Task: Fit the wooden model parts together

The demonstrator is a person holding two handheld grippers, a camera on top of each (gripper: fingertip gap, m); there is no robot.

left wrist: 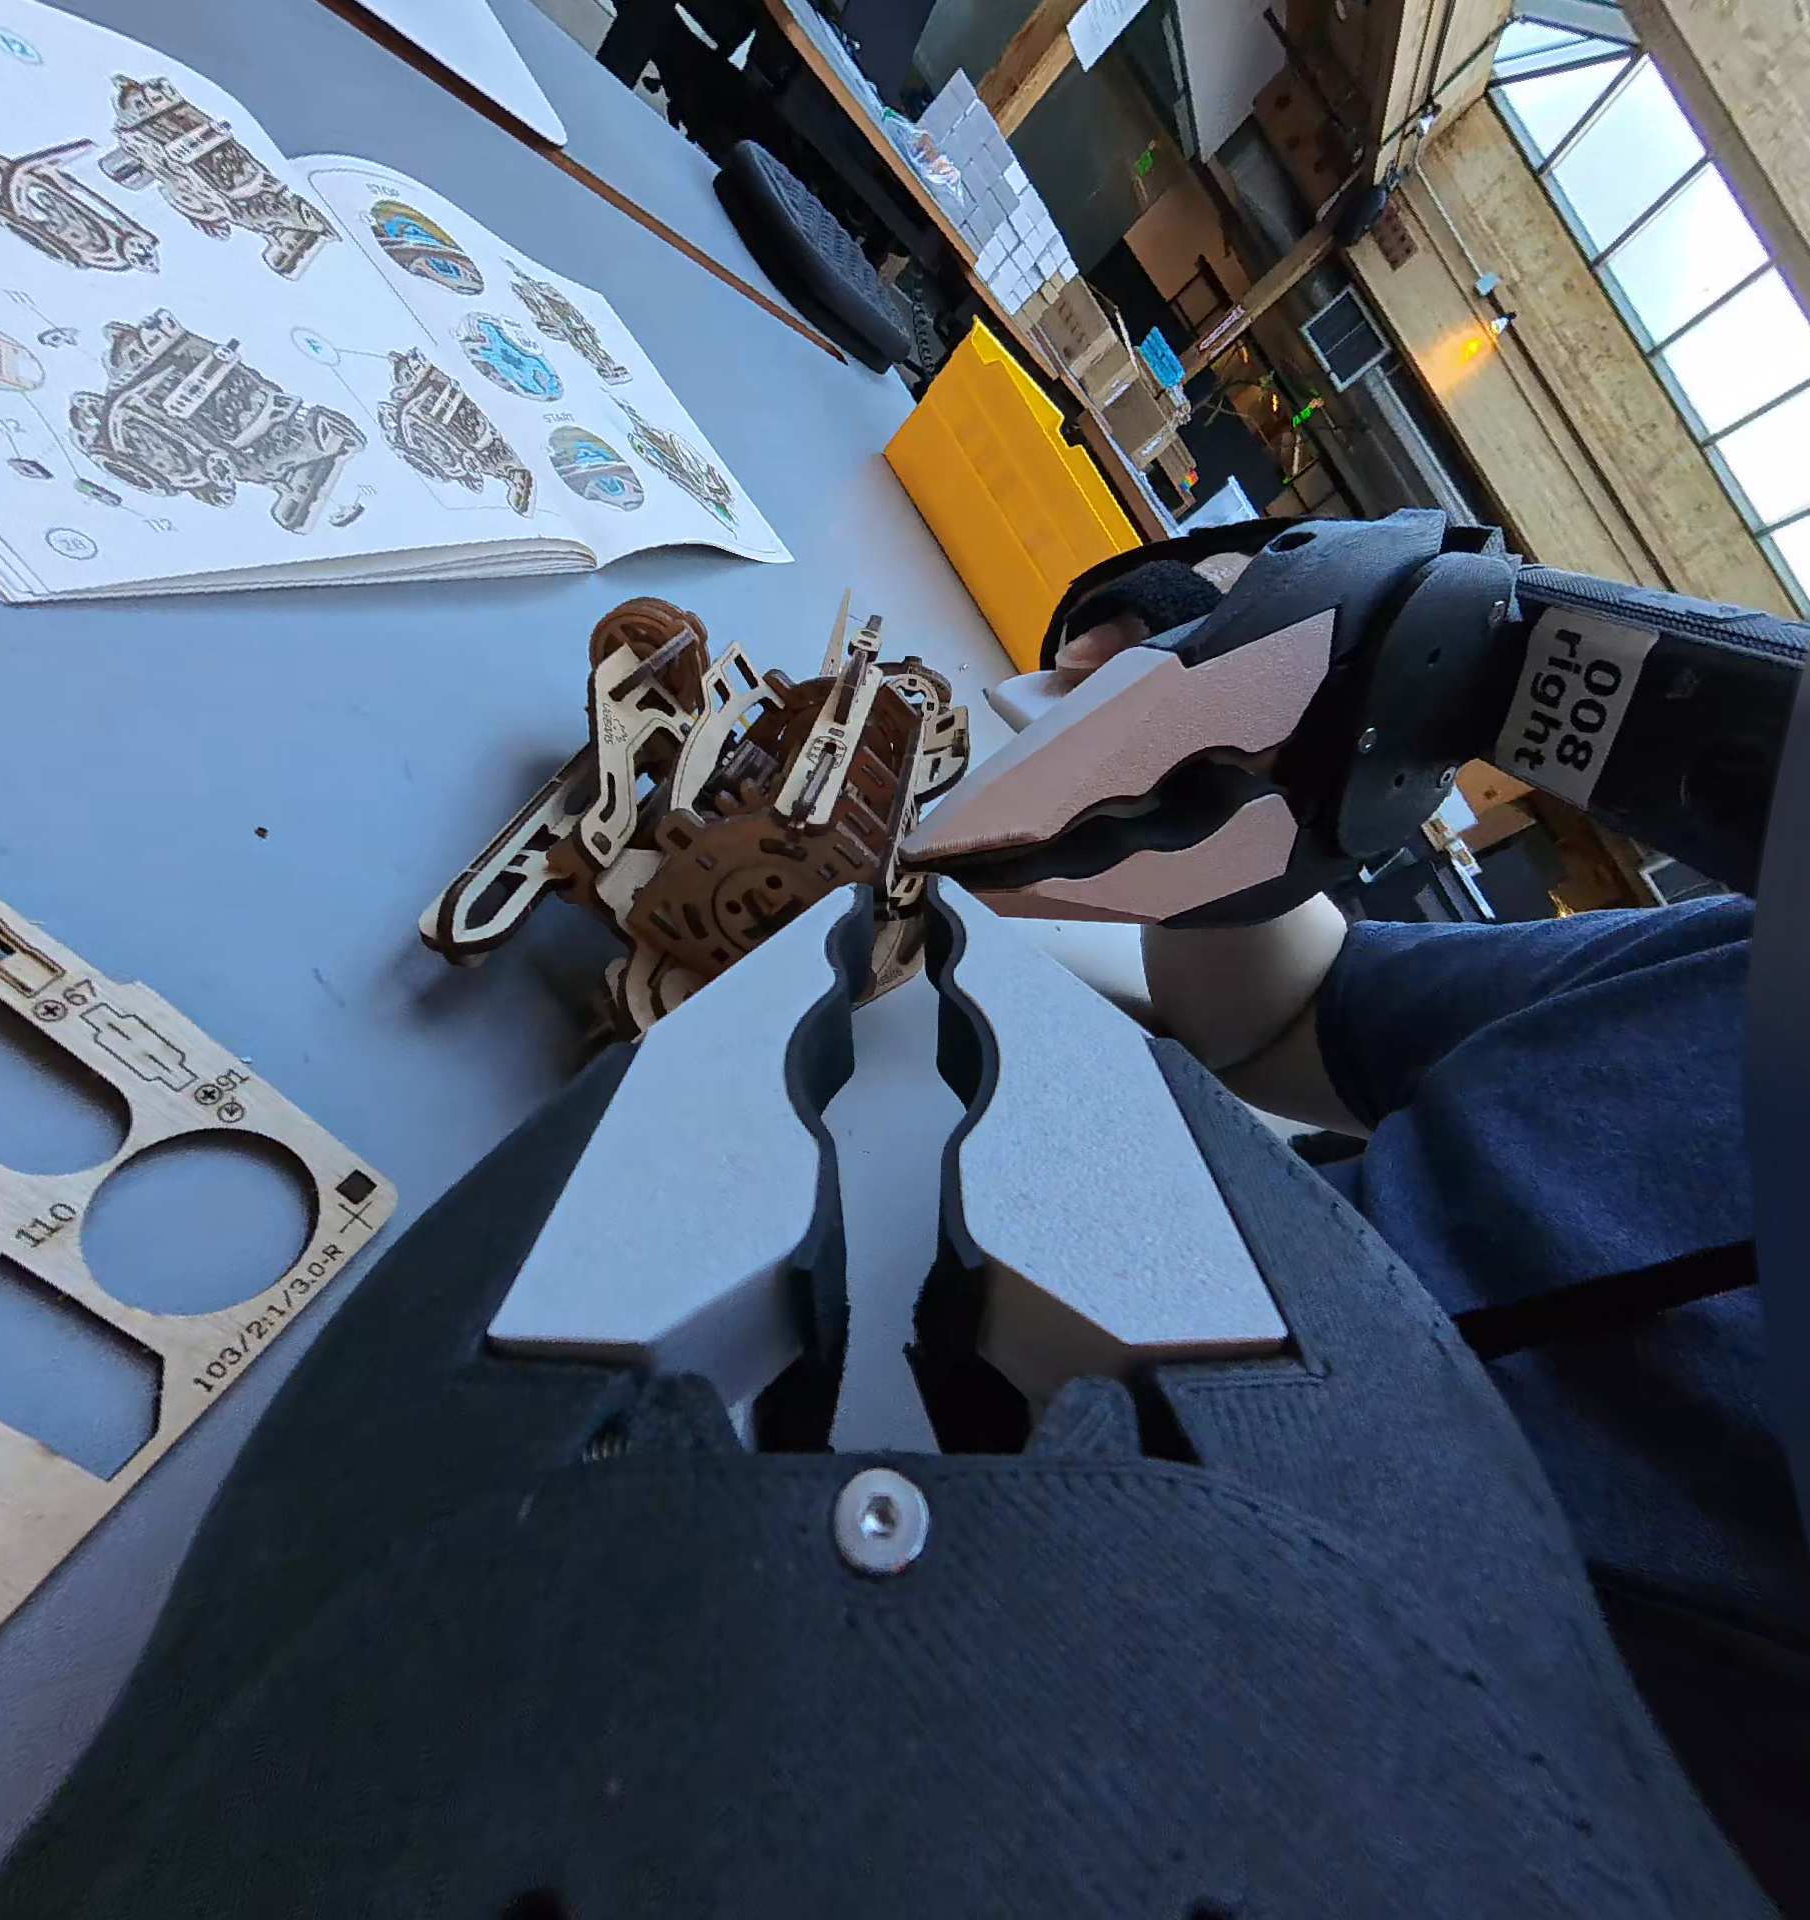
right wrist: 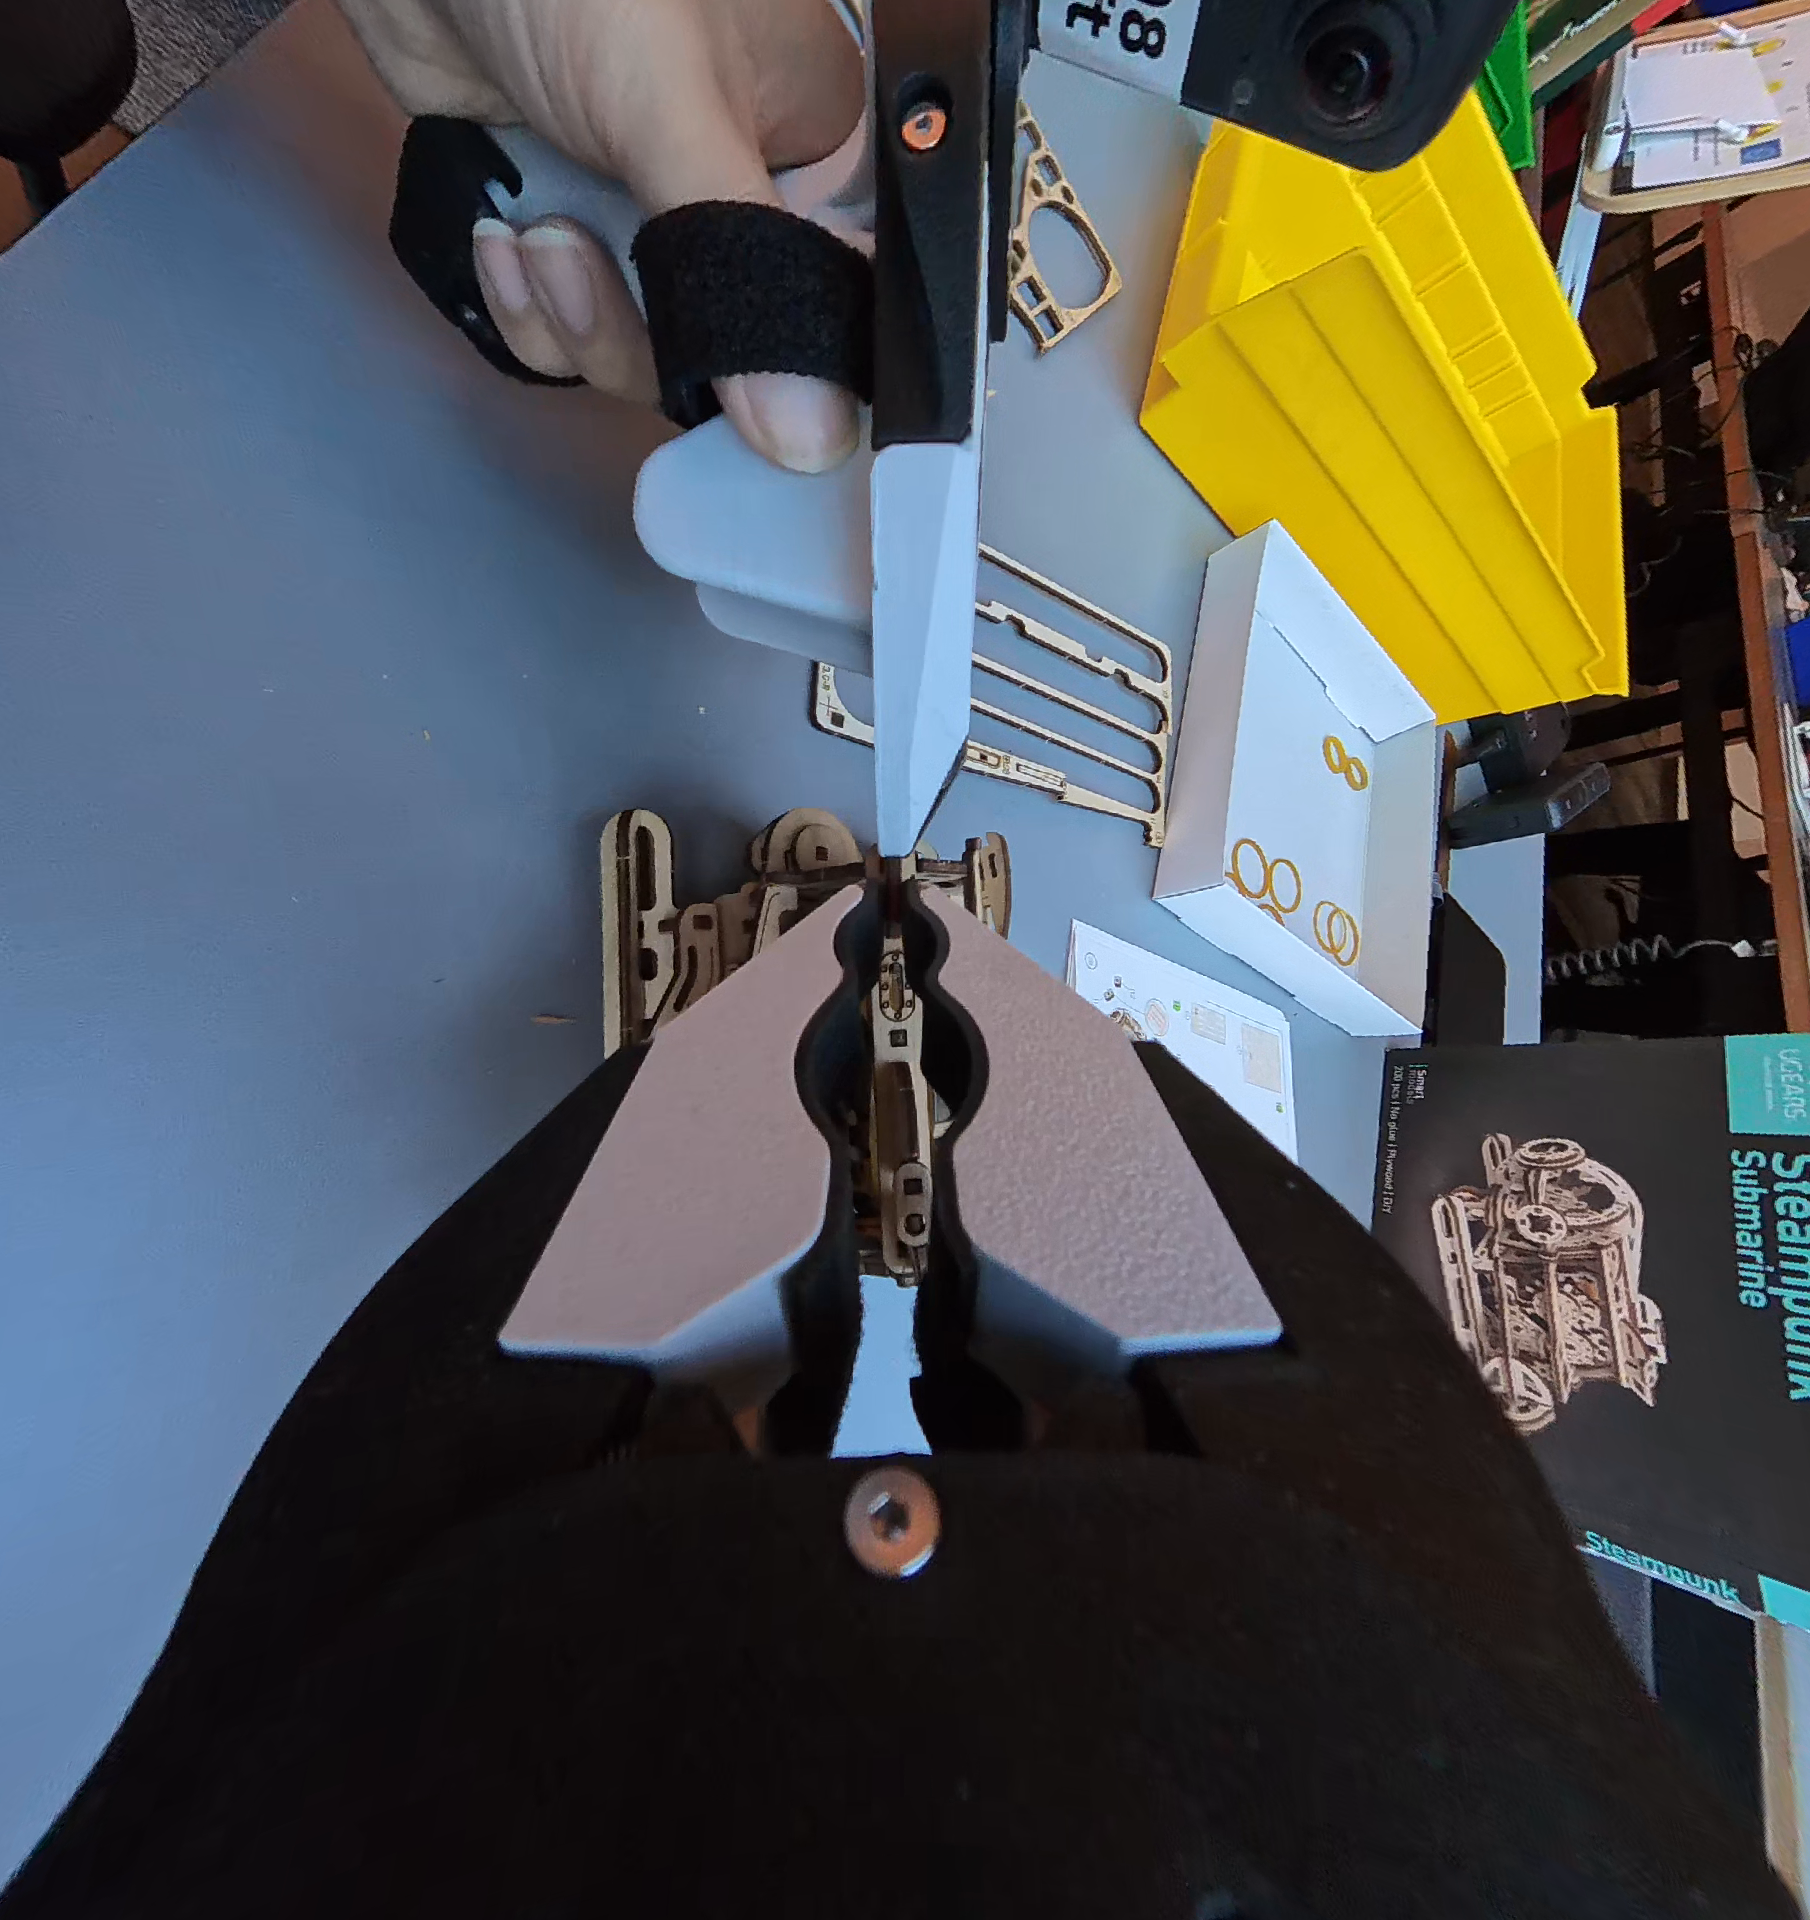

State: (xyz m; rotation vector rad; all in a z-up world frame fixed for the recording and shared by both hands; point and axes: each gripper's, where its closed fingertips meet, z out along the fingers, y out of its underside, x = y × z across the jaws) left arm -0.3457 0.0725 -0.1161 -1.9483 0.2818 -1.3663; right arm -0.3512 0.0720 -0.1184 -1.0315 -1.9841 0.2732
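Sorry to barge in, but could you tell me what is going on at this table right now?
A person is building a wooden model on the grey table with two handheld grippers. The right gripper is nearly shut around a thin wooden strip on the model; whether it truly pinches is unclear. The left gripper meets the model at the same spot, its fingers close together. An open instruction booklet and a punched-out plywood sheet lie nearby.

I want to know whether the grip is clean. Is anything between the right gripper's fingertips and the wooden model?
Nothing visible. The right gripper has its tips pinched on a thin wooden part at the top of the wooden model; the left gripper meets the same spot from the opposite side.
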